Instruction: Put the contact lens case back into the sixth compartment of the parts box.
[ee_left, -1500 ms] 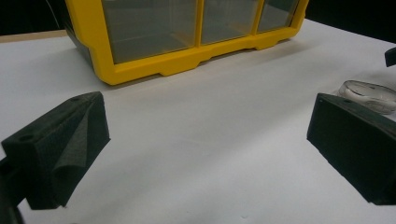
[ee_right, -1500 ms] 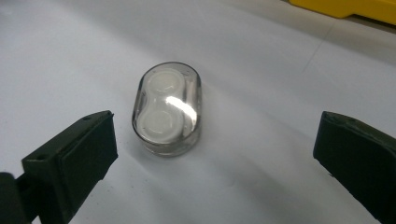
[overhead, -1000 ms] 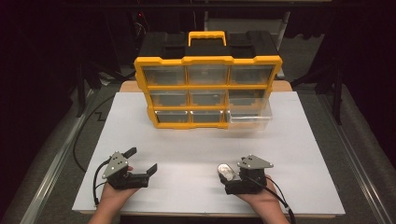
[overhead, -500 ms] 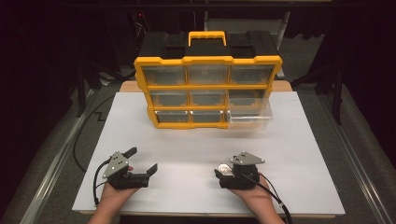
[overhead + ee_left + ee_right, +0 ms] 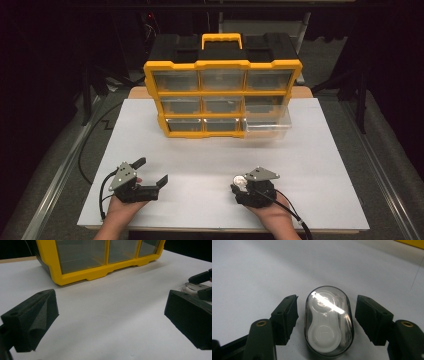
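Observation:
A clear oval case with a white insert lies flat on the white board. My right gripper straddles it, one jaw on each side with a narrow gap left at both. Its jaws have just been closing, and the pads do not touch the case. From above, the case sits at the tip of the right gripper, near the front right. My left gripper rests at the front left, open with nothing between its jaws.
A yellow and black organizer with clear drawers stands upright at the back of the board. Its bottom right drawer is pulled out toward me. Bare board lies between the organizer and both grippers. Cables trail off the front edge.
The right gripper has slid a little left over the oval case and its jaws have narrowed around it. The left gripper has not moved.

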The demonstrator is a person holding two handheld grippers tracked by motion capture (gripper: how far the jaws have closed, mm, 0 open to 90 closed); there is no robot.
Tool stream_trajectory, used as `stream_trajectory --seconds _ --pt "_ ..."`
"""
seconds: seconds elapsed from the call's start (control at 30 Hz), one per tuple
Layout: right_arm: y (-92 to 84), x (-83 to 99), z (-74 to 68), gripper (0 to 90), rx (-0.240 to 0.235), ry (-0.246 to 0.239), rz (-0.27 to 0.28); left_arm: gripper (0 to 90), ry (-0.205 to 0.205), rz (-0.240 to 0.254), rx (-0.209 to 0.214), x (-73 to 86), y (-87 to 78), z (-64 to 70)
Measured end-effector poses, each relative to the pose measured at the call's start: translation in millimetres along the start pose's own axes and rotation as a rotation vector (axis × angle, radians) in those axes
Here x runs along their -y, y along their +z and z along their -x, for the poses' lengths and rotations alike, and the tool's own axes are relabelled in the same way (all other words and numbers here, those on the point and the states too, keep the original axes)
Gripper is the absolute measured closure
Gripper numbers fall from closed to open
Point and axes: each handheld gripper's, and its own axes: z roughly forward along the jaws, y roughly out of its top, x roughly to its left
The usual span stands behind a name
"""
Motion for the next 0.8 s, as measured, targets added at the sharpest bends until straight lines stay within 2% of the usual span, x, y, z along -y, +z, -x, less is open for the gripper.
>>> stream_trajectory --seconds 0.37,0.8 --pt "-1.0 3.5 0.1 42.9 0.019 -0.011 -0.015 0.3 0.001 0.001 0.001 -0.2 -0.2 -0.2" --pt "-1.6 5.7 -1.5 49.2 0.018 -0.016 -0.011 0.3 -0.005 0.006 -0.003 -0.5 -1.5 -0.5"
